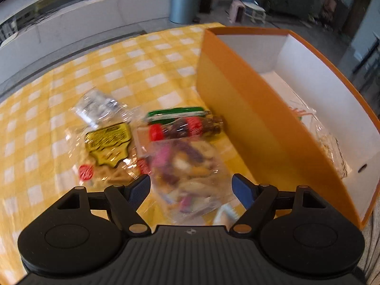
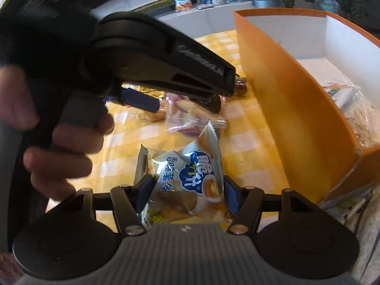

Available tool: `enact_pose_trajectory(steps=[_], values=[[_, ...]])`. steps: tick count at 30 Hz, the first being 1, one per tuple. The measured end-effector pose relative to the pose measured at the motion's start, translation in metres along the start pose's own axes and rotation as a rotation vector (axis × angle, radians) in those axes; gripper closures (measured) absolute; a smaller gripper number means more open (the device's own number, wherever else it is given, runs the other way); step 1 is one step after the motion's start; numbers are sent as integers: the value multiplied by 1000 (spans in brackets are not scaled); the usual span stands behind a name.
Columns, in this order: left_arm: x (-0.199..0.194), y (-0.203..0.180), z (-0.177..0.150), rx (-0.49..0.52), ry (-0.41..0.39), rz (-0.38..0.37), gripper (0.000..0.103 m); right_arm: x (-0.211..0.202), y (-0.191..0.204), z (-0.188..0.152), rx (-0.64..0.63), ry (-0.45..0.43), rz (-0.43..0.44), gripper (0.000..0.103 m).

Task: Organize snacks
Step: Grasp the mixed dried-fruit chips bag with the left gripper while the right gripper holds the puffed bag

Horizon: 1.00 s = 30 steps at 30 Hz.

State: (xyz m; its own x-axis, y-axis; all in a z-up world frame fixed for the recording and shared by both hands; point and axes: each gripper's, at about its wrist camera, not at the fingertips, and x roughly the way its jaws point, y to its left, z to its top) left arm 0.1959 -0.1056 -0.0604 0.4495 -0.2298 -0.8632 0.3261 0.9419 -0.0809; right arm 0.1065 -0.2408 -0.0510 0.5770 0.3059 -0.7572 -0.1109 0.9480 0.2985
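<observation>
Orange box (image 1: 249, 123) sits open beside the snack pile as the drop spot, left gripper (image 1: 191, 186) spread wide over the clear mixed-snack bag (image 1: 187, 166) to grab it, right gripper (image 2: 185, 190) clamped on the chip packet (image 2: 190, 178) for boxing.

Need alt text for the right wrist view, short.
The right claw grips a white chip bag over a yellow checked tablecloth. The left claw, held in a hand, reaches toward a clear snack bag beside an orange box.
</observation>
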Motion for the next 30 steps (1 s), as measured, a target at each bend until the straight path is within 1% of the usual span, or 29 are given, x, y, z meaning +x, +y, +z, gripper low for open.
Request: enact_pose_trajectory(steps=[1, 3, 5, 7, 11, 12, 14, 15, 16, 18, 22, 25, 27, 30], values=[[3, -3, 5, 5, 27, 7, 11, 1, 0, -1, 0, 5, 14, 41], [13, -8, 16, 0, 96, 61, 11, 2, 3, -2, -18, 6, 17, 41], [21, -11, 24, 11, 154, 71, 10, 3, 6, -3, -32, 5, 12, 41], [30, -13, 30, 16, 217, 109, 10, 4, 4, -3, -25, 7, 19, 41], [47, -8, 38, -27, 323, 122, 11, 6, 1, -3, -13, 10, 25, 41], [51, -6, 40, -44, 343, 120, 13, 6, 0, -3, -15, 10, 26, 41], [55, -2, 43, -69, 370, 121, 26, 6, 1, -2, -17, 10, 27, 41], [55, -2, 44, -67, 378, 126, 28, 6, 1, -2, -17, 9, 28, 41], [53, -1, 46, -64, 381, 119, 31, 4, 2, -3, -17, 9, 28, 41], [47, -1, 47, -60, 375, 107, 34, 4, 1, -2, -14, 10, 29, 41], [32, 1, 40, -45, 337, 75, 36, 3, 0, -2, -15, 12, 32, 41], [17, 3, 31, -4, 300, 8, 36, 4, 1, -4, -17, 13, 31, 42], [3, 11, 24, -9, 252, -32, 36, 4, 1, -4, -18, 11, 36, 43], [-23, 19, 14, -10, 163, -57, 36, 3, 4, -5, -33, 7, 32, 44]])
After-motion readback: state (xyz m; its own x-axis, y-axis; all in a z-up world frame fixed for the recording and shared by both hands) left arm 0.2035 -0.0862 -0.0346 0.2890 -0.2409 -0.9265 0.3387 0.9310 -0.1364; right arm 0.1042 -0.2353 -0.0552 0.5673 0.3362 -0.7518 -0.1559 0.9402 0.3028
